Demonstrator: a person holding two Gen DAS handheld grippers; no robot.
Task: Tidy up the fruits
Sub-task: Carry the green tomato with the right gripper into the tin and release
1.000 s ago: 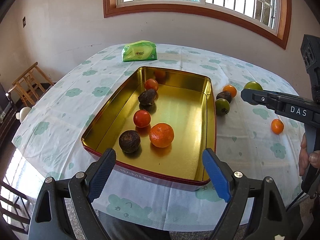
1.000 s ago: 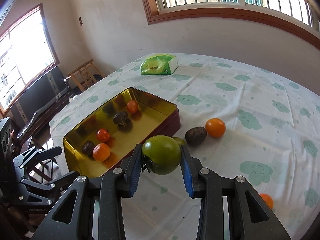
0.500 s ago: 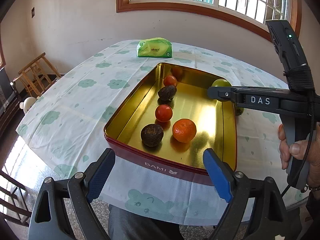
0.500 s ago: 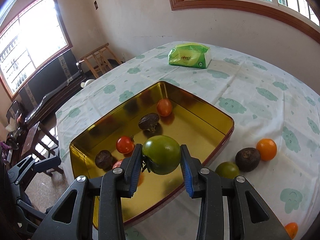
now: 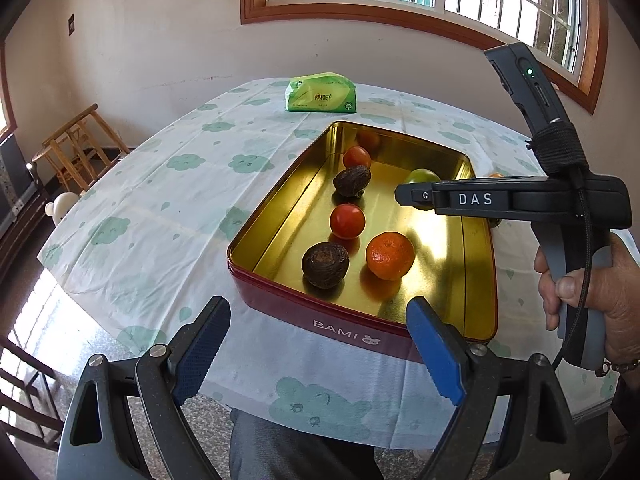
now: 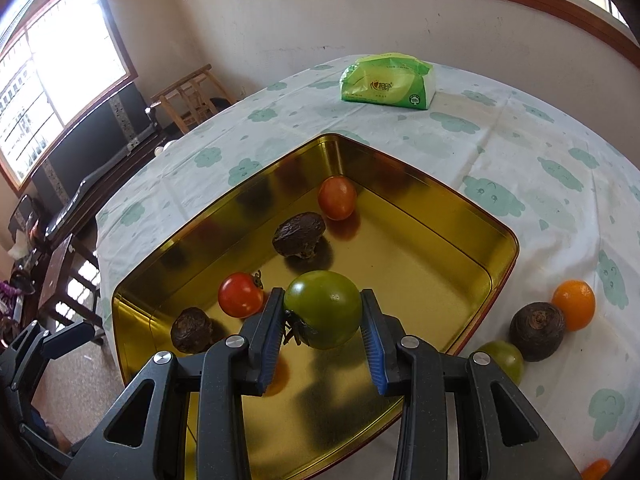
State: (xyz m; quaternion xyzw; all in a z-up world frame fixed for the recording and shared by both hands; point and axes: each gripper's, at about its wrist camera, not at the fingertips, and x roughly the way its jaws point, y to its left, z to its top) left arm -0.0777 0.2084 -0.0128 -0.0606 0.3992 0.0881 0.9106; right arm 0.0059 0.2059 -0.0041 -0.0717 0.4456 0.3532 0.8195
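From the left wrist view, the round green tomato [image 6: 323, 310] is mostly hidden behind the black body of the right gripper [image 6: 323, 322], with only its top showing. From the right wrist view, an orange fruit in the gold-lined rectangular tin [image 6: 460, 224] is largely covered by that gripper's blue pad, and another orange fruit is cut off at the lower right edge. The green tomato is smooth and glossy, olive-toned, its dried stalk turned toward the left pad; the right gripper clamps it on both sides above the tin's floor. The left gripper [image 5: 320, 348] stands wide open and holds nothing, at the tin's near red wall on the cloud-patterned table [image 5: 168, 200].
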